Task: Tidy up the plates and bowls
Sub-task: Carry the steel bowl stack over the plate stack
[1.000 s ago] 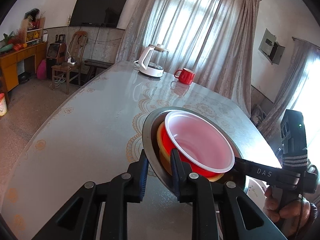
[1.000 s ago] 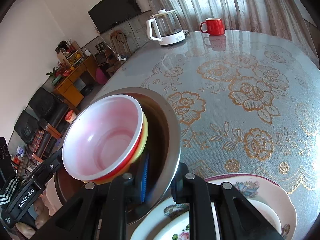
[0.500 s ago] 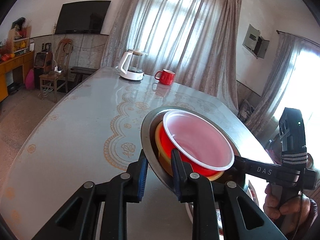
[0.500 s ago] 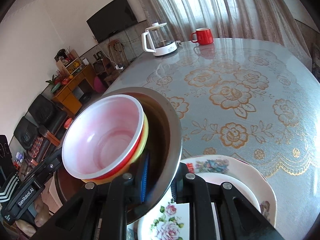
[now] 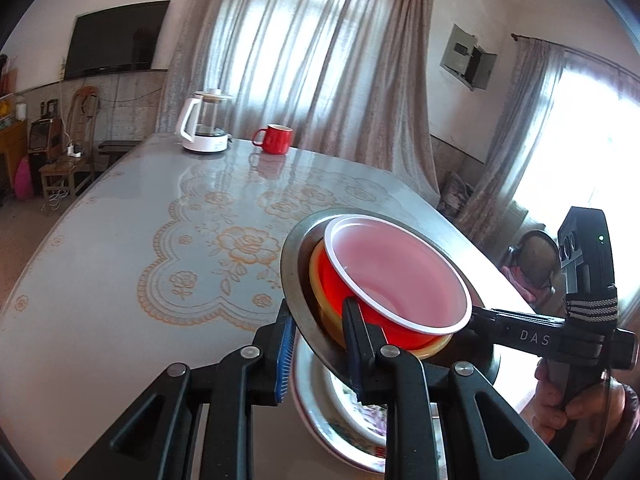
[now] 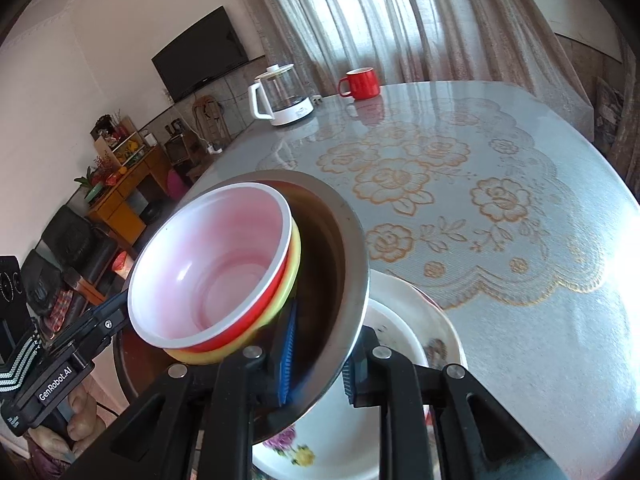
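Bowls [image 6: 208,272] nested in a metal basin [image 6: 340,240] hang above flowered plates [image 6: 420,320] on the glossy table [image 6: 500,220] with gold roses. Left gripper [image 5: 318,344] and right gripper [image 6: 320,364] both clamp the basin rim. Far behind stand a kettle [image 5: 202,126], a red mug [image 5: 276,139], curtains [image 5: 320,60] and a television [image 5: 116,38].

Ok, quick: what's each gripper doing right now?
Left gripper: shut on the steel bowl rim.
Right gripper: shut on the same bowl's opposite rim.
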`<state>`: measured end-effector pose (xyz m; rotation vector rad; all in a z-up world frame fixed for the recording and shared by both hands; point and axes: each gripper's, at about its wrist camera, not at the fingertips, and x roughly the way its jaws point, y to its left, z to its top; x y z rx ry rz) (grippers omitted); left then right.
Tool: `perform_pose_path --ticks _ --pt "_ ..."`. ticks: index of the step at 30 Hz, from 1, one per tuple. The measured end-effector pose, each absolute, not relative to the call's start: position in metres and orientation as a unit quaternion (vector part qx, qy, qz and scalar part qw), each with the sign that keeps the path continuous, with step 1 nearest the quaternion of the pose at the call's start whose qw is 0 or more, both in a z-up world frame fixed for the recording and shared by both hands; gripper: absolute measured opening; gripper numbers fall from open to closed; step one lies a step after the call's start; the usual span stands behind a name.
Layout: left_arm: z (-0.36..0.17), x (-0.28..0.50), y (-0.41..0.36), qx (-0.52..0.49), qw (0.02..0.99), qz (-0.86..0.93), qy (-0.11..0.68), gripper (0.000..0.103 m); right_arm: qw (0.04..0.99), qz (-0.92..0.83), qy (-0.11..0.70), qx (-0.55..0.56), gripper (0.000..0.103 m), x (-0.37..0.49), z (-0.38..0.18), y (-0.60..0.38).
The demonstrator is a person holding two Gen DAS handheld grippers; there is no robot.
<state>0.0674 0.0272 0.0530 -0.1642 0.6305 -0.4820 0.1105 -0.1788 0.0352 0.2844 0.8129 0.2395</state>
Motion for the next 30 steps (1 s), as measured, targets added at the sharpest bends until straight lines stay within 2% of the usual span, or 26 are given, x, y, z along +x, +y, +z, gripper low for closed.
perform_pose_path --ticks 18,30 --pt "0.042 0.055 0.007 -0.092 0.891 -0.281 0.344 0.024 0.902 0.08 0.398 0.145 0.02 0.072 0.03 -0.21" --pt "0.023 0.049 0.01 -0.092 0.882 -0.275 0.371 0.024 0.887 0.087 0.429 0.146 0.02 0.072 0.009 -0.207"
